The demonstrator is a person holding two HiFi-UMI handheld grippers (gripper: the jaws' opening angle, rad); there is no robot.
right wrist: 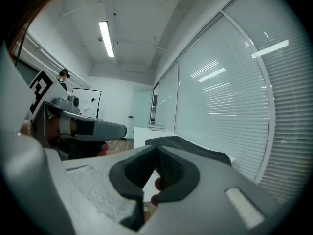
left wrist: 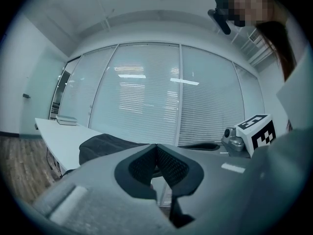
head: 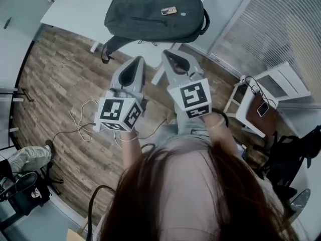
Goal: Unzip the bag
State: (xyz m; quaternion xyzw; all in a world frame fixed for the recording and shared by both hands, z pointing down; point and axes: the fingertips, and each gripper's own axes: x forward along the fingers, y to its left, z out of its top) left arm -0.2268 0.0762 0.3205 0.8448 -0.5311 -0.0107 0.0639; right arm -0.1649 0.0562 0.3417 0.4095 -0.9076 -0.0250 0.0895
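Note:
A dark grey backpack (head: 155, 14) lies flat on the white table (head: 70, 9), with a small tag on its top and a strap hanging off the near edge. Both grippers hover side by side short of the table, pointing at the bag and not touching it. My left gripper (head: 136, 60) is shut with nothing between its jaws, and so is my right gripper (head: 168, 52). In the left gripper view the closed tips (left wrist: 156, 146) stand before the backpack (left wrist: 102, 146). In the right gripper view the closed tips (right wrist: 156, 148) stand before the backpack (right wrist: 200, 152).
A white chair (head: 261, 107) with a phone and a cable on it stands at the right. Cables (head: 80, 119) trail over the wood floor below the grippers. A glass wall with blinds (left wrist: 171, 92) runs behind the table. A seated person's leg (head: 30, 157) shows at the lower left.

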